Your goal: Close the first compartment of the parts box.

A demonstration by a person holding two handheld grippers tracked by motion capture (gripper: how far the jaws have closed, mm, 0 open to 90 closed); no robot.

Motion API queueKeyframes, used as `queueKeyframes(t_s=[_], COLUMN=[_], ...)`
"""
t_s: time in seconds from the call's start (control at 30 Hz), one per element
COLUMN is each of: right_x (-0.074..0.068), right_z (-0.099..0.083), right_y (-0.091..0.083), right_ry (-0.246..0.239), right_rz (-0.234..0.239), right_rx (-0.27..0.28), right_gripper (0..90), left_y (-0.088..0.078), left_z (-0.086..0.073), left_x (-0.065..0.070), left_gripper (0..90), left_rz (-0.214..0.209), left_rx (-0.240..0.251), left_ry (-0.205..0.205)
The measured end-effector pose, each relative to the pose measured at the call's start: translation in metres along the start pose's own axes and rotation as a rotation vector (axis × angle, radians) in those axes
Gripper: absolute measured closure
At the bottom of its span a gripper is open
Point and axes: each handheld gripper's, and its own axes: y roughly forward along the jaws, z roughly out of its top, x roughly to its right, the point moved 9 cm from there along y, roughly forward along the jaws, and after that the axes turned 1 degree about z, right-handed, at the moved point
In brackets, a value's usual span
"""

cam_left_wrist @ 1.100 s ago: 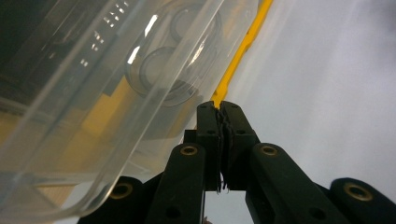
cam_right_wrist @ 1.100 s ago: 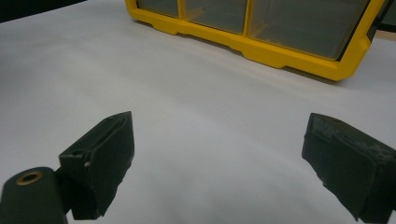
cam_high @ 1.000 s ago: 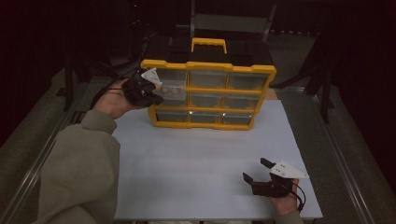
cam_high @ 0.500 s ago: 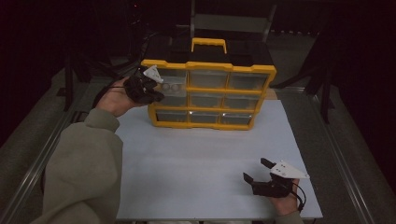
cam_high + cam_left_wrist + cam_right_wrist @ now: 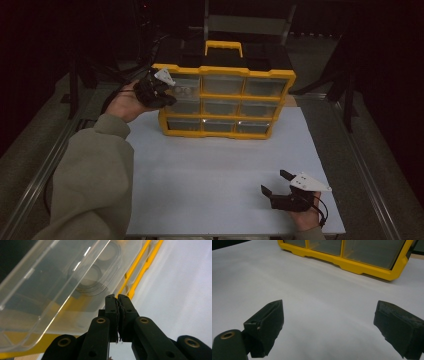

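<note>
left tool (image 5: 162,90) pinched closed, nothing visibly gripped, at clear drawer (image 5: 57,287) pulled out of yellow organizer (image 5: 225,102) at table (image 5: 210,165) back. right tool (image 5: 280,187) open, empty, near table front.

No text, label, brand, number or sign can be read in any view. The yellow organizer (image 5: 222,102), its clear drawers (image 5: 57,285) and the white tabletop (image 5: 225,170) carry no legible marking, and the dim light would hide any small print.
</note>
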Motion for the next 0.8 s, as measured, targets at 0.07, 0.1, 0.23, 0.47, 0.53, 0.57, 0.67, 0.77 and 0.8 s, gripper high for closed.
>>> queueKeyframes(t_s=[0.07, 0.1, 0.23, 0.47, 0.53, 0.57, 0.67, 0.77, 0.8], right_x=[0.0, 0.0, 0.0, 0.001, 0.001, 0.001, 0.001, 0.002, 0.002], right_z=[0.0, 0.0, -0.001, -0.002, -0.002, -0.002, -0.002, -0.002, -0.002], right_y=[0.0, 0.0, 0.0, 0.0, 0.0, 0.0, 0.0, 0.0, 0.0], right_ry=[0.0, -0.001, -0.016, -0.023, -0.023, -0.028, -0.033, -0.031, -0.031], right_rz=[-0.001, 0.0, -0.012, -0.017, -0.018, -0.016, -0.017, -0.022, -0.022], right_rx=[0.0, 0.0, -0.01, -0.016, -0.016, -0.017, -0.016, -0.015, -0.015], right_gripper=[9.7, 9.7, 9.7, 9.7, 9.7, 9.7, 9.7, 9.7, 9.7], left_y=[0.001, 0.001, 0.003, 0.005, 0.005, 0.006, 0.007, 0.007, 0.007], left_z=[0.0, 0.0, 0.003, 0.006, 0.006, 0.007, 0.007, 0.007, 0.007], left_x=[-0.001, -0.001, -0.006, -0.012, -0.012, -0.013, -0.015, -0.019, -0.019], left_gripper=[87.9, 87.9, 88.0, 88.1, 88.2, 88.3, 88.5, 88.7, 88.7], left_rz=[0.004, 0.004, 0.021, 0.046, 0.049, 0.052, 0.059, 0.07, 0.07], left_rx=[0.004, 0.004, -0.001, 0.008, 0.01, 0.013, 0.013, 0.012, 0.012], left_ry=[-0.005, -0.005, -0.01, -0.027, -0.029, -0.035, -0.038, -0.052, -0.052])
